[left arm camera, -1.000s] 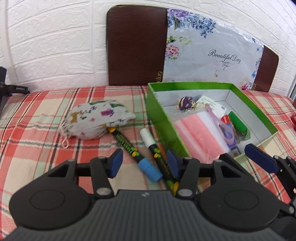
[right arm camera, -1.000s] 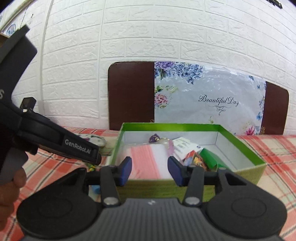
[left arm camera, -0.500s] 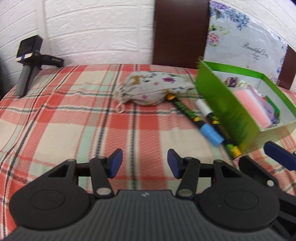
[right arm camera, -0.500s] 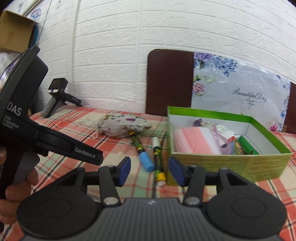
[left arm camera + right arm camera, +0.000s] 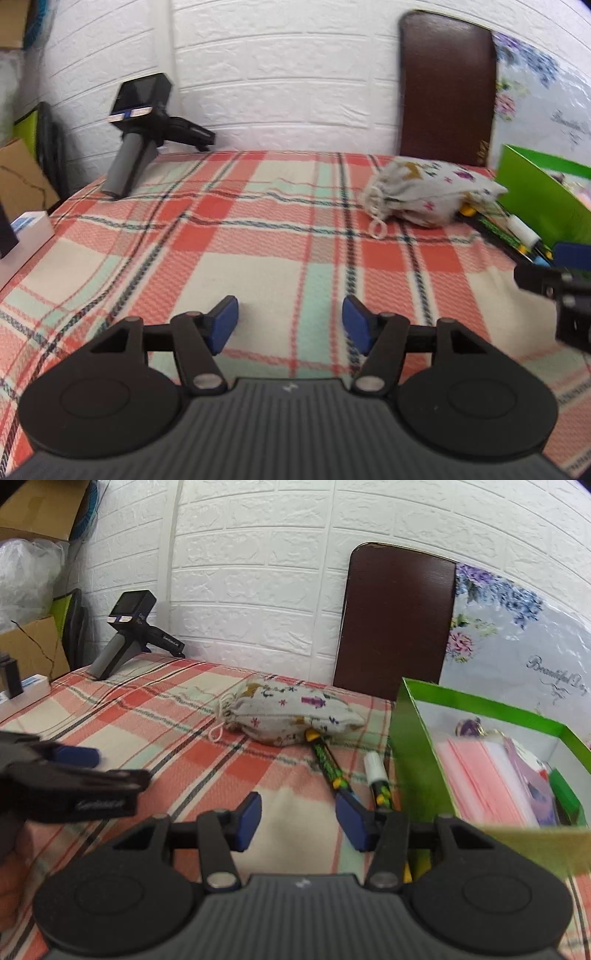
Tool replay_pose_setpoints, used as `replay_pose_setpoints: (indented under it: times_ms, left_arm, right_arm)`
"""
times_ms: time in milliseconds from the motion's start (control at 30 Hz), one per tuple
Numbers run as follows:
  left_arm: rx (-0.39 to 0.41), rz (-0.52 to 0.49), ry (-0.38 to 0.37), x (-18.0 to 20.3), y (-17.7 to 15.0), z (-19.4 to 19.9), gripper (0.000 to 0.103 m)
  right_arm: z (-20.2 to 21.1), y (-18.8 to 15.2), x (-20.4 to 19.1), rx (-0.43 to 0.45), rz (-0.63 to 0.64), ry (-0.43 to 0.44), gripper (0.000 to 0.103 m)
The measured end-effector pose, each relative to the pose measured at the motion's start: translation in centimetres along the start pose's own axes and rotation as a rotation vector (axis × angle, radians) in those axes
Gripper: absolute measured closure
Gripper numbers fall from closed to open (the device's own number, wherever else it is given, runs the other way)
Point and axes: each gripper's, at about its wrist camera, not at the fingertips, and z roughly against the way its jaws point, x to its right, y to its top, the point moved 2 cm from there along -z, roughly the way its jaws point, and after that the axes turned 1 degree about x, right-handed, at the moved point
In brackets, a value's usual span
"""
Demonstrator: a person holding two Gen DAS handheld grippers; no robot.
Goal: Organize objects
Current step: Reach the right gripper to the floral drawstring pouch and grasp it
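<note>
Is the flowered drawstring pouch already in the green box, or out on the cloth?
Out. The pouch lies on its side on the plaid cloth, left of the green box, over one marker's end.

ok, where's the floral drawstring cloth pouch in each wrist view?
Left wrist: floral drawstring cloth pouch right of centre, drawstring end towards picture left, just left of the green cardboard box.
Right wrist: pouch mid-frame, left of the box.
Shared landmark: dark brown board against the wall behind it.
</note>
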Motion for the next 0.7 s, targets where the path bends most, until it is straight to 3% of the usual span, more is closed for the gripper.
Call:
replay_pose_setpoints:
  times_ms: [133, 233, 333, 467, 500, 533, 600, 700]
  left_arm:
    - [0.019, 0.066, 0.021, -1.5, 0.3, -0.8, 0.036]
    - [0.032, 0.086, -0.006, -1.7, 0.1, -0.8, 0.032]
    - [0.034, 0.093, -0.026, -1.8, 0.0, -0.9, 0.027]
    - [0.038, 0.118, -0.048, -2.0, -0.1, -0.9, 0.026]
    - [0.039, 0.123, -0.051, -2.1, 0.0, -0.9, 0.026]
    - [0.039, 0.127, -0.053, -2.2, 0.0, -0.9, 0.026]
    - [0.039, 0.127, -0.054, -2.2, 0.0, -1.0, 0.026]
    - [0.039, 0.132, -0.058, -2.2, 0.0, -1.0, 0.026]
  right_arm:
    - [-3.4, 3.1, 1.5, -0.008, -0.109, 0.04, 0.051]
    - [-5.6, 5.4, 3.2, 0.021, -0.198, 0.031, 0.039]
    - [-8.9, 6.7, 4.9, -0.025, -0.271, 0.061, 0.024]
    - [-12.5, 8.0, 3.3, -0.084, -0.127, 0.039, 0.016]
    - [-13.2, 8.1, 2.4, -0.111, -0.07, 0.083, 0.039]
    - [-13.7, 8.2, 2.0, -0.137, -0.078, 0.142, 0.042]
    - [-14.0, 8.6, 1.0, -0.139, -0.036, 0.111, 0.042]
    - [-13.8, 8.3, 1.2, -0.161, -0.075, 0.127, 0.047]
